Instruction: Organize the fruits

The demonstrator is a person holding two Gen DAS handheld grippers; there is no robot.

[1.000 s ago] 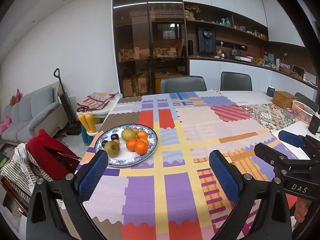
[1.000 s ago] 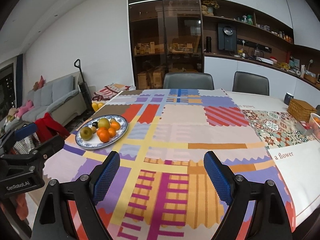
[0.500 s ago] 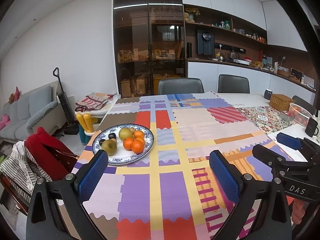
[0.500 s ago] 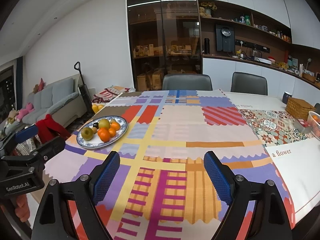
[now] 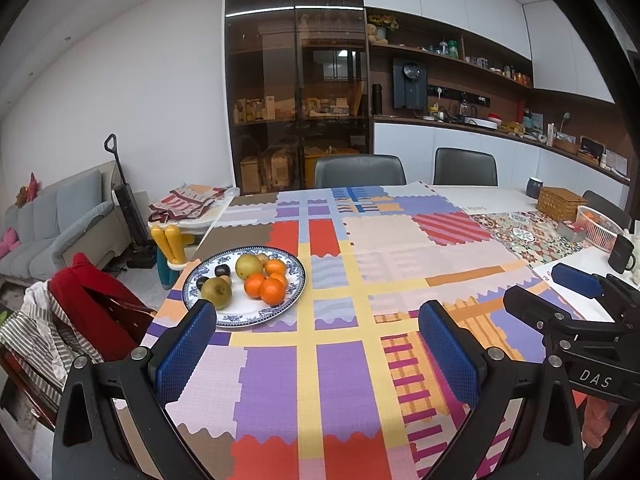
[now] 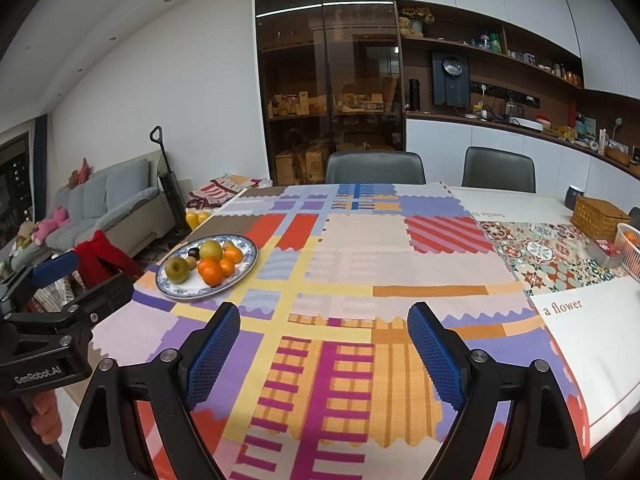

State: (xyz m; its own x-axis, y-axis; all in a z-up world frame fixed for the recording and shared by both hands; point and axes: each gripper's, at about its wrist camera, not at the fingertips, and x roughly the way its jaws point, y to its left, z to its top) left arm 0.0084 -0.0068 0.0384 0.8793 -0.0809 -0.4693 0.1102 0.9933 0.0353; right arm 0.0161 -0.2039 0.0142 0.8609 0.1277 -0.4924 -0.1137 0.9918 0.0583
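Observation:
A blue-and-white plate (image 5: 240,318) sits near the table's left edge and holds several fruits: green pears (image 5: 216,292), oranges (image 5: 272,291) and dark plums (image 5: 222,270). It also shows in the right wrist view (image 6: 182,292). My left gripper (image 5: 318,346) is open and empty, low over the patchwork cloth, just in front and right of the plate. My right gripper (image 6: 322,348) is open and empty, over the cloth further right of the plate. Each gripper shows at the edge of the other's view.
A white wire basket (image 5: 600,226) with orange things, a wicker box (image 5: 560,202) and a black mug (image 5: 622,248) stand at the table's right side. Two grey chairs (image 5: 358,170) stand at the far edge. A chair with red clothing (image 5: 86,312) is at the left.
Both views have tilted up and drawn back slightly; the plate sits a little lower in frame. Both grippers stay open and empty.

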